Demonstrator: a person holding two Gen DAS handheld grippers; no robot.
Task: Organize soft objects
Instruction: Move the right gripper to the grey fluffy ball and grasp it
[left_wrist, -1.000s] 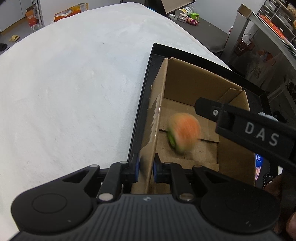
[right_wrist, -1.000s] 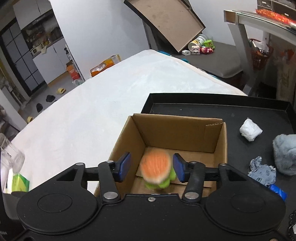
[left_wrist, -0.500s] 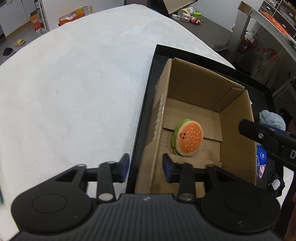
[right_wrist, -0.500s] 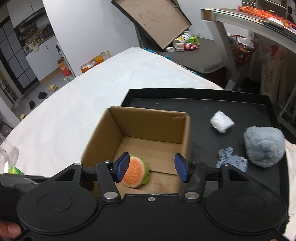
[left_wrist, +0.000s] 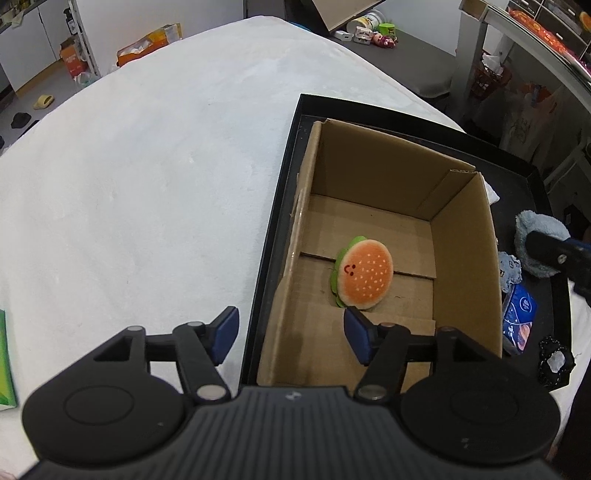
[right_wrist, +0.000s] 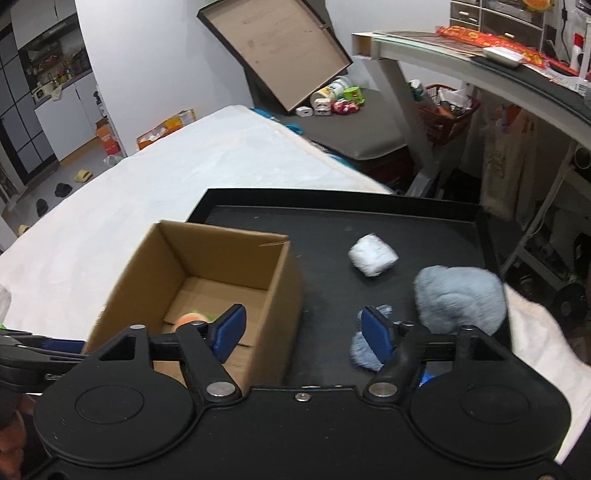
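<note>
An orange and green burger plush (left_wrist: 364, 273) lies on the floor of the open cardboard box (left_wrist: 465, 236), which stands in a black tray (left_wrist: 284, 177). My left gripper (left_wrist: 290, 334) is open and empty, straddling the box's near left wall. My right gripper (right_wrist: 303, 328) is open and empty, above the tray just right of the box (right_wrist: 207, 254). A grey-blue fluffy plush (right_wrist: 460, 295), a white soft bundle (right_wrist: 373, 254) and a small blue-grey cloth piece (right_wrist: 364, 350) lie on the tray. The burger (right_wrist: 190, 318) shows partly behind my right gripper's left finger.
The tray (right_wrist: 332, 218) rests on a white padded surface (left_wrist: 129, 184). A blue packet (left_wrist: 519, 317) and a black scrunchie (left_wrist: 556, 363) lie at the tray's right end. A green box edge (left_wrist: 5, 362) sits at far left. A white towel (right_wrist: 535, 332) lies right of the tray.
The burger plush dropped from my right gripper into the box and settled. My left gripper let go of the box wall and opened. My right gripper moved right, toward the plush items on the tray.
</note>
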